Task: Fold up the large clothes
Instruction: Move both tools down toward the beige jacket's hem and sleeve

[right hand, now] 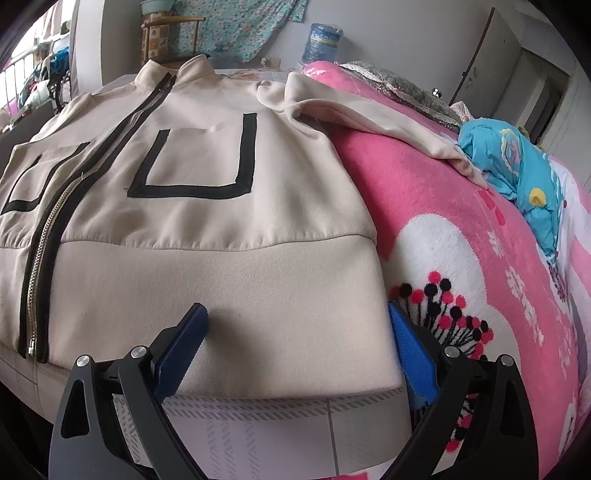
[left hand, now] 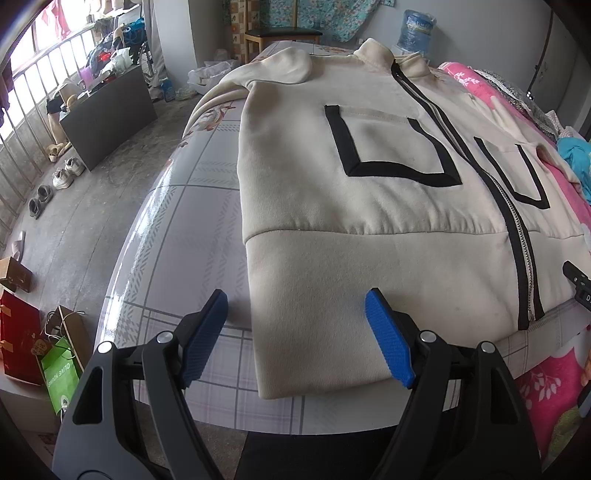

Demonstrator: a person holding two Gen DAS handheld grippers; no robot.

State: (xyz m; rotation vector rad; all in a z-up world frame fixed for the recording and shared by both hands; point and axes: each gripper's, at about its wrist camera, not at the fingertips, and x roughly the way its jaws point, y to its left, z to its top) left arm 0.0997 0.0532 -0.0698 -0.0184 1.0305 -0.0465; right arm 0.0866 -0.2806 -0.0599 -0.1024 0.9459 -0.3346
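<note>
Fingers of your left gripper: blue-padded, spread wide, straddling the near left corner of the cream jacket, one pad over the hem band, the other over the bare tablecloth; nothing is clamped. Fingers of your right gripper: likewise apart, set either side of the near right corner of the hem, left pad over the cloth, right pad just off its edge beside the pink blanket; whether either pad touches the fabric cannot be told. Item one, the jacket: lies flat and front up on the table, hem at the near edge, collar toward the far edge, black-edged zip closed down the middle, a black-outlined pocket on each side. Its left sleeve is folded in near the collar; its right sleeve trails onto the blanket. Item two, a blue patterned garment: lies on the blanket at the right edge, touching the sleeve's cuff. Item three, a water bottle: stands beyond the far edge.
</note>
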